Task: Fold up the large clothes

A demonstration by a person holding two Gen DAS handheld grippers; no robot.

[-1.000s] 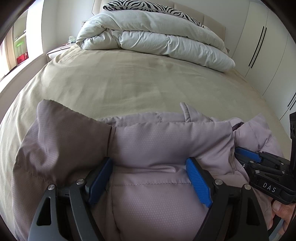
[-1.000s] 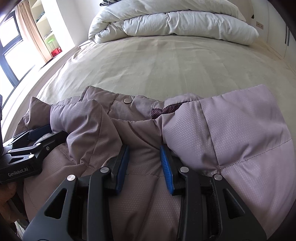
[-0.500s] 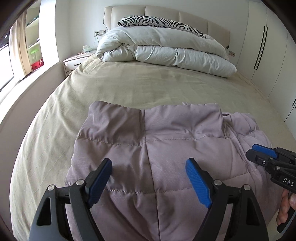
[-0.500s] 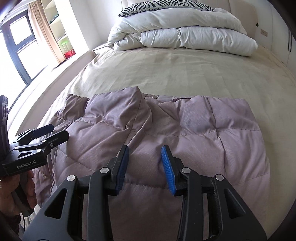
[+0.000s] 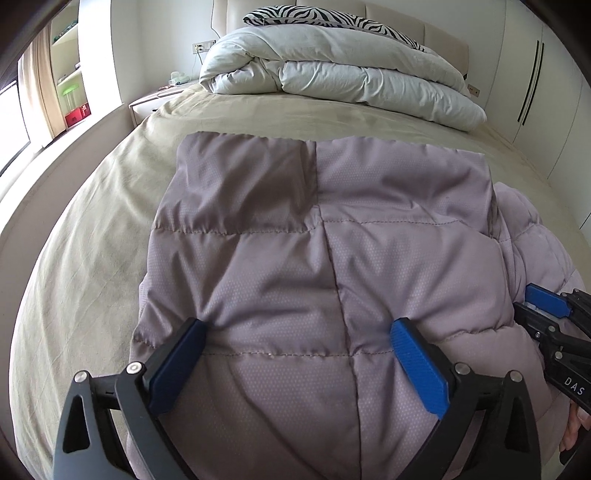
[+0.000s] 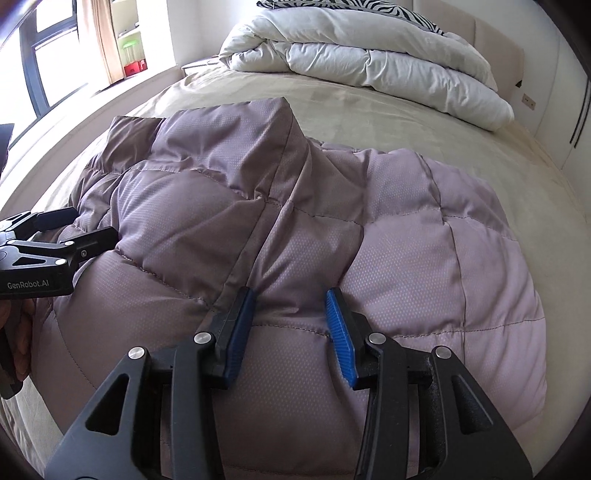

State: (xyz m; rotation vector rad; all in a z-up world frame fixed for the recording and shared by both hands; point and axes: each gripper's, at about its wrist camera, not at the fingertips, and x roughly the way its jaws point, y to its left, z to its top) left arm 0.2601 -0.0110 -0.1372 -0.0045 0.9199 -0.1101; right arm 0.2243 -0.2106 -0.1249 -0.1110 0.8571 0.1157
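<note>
A mauve quilted puffer jacket (image 5: 332, 240) lies folded on the beige bed, also in the right wrist view (image 6: 332, 229). My left gripper (image 5: 299, 341) is wide open, its blue pads resting on the jacket's near part with fabric bulging between them. My right gripper (image 6: 290, 314) is partly open over the jacket's middle, pads on the padding but not closed on it. The right gripper also shows at the right edge of the left wrist view (image 5: 546, 314). The left gripper shows at the left edge of the right wrist view (image 6: 62, 229).
The beige bed sheet (image 5: 92, 240) spreads around the jacket. A rolled white duvet (image 5: 351, 81) and a zebra pillow (image 5: 332, 18) lie at the headboard. White wardrobes (image 5: 546, 92) stand on the right, a nightstand (image 5: 147, 103) and window on the left.
Both grippers pulled back and up from the jacket, then came down closer over it. The jacket now lies flatter, folded over, with its far edge straight.
</note>
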